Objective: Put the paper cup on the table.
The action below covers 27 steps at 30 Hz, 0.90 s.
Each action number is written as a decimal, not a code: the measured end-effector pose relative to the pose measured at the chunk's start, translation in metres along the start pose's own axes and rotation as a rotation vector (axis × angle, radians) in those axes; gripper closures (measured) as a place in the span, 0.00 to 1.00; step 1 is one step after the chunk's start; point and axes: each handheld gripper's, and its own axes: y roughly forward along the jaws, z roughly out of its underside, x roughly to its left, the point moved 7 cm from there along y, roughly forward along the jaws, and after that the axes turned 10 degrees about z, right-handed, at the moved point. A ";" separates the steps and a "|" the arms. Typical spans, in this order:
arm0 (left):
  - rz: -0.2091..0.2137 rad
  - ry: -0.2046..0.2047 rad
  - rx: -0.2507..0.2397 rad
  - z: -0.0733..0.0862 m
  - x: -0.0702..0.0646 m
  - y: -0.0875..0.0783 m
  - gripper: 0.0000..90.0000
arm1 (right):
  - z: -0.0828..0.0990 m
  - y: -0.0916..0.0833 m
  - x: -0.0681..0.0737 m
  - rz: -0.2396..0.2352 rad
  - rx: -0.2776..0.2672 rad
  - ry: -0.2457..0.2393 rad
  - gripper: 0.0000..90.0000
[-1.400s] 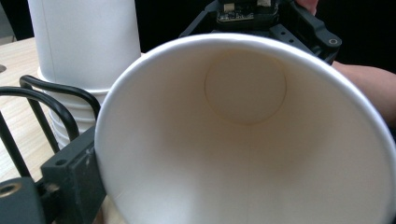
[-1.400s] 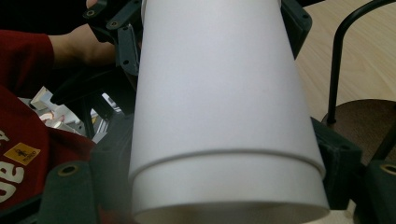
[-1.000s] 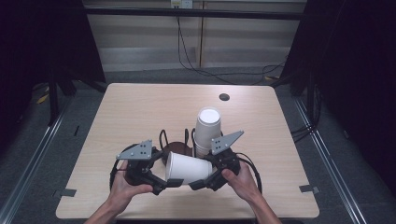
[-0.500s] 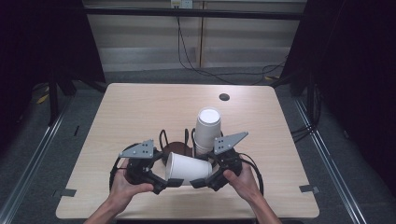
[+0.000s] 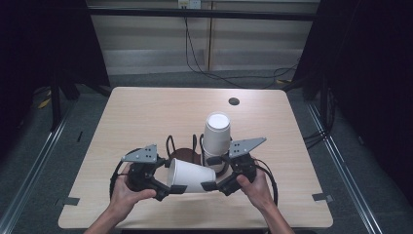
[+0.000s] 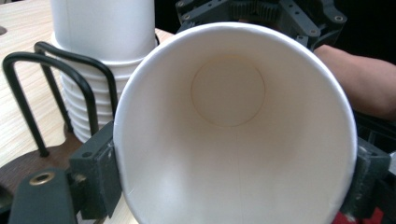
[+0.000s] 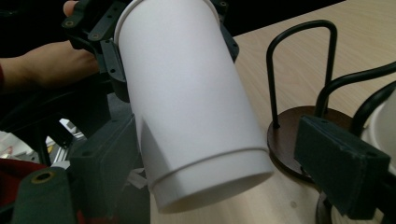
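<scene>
Wooden table [image 5: 146, 117], cup rack [image 5: 187, 155] on it

Light from above falls evenly on the pale table [image 5: 146, 112] while the room around it stays nearly black, the white cup [image 6: 233, 135] glows softly without glare and casts a faint shadow, and both gripper views blur slightly at close range.

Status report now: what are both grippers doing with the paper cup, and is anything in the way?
Left gripper shut on paper cup, at its rim. Right gripper open around its base, one jaw apart. Cup on its side, above table. Cup stack and wire holder close behind.
</scene>
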 end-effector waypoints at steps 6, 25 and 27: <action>-0.014 -0.014 0.023 0.002 0.002 -0.004 0.16 | 0.001 -0.003 -0.002 0.042 -0.007 -0.001 0.16; -0.077 -0.037 0.149 0.014 0.005 -0.021 0.15 | 0.003 -0.013 -0.012 0.149 -0.033 0.026 0.16; -0.085 -0.038 0.161 0.016 0.006 -0.024 0.15 | 0.004 -0.014 -0.013 0.163 -0.033 0.031 0.16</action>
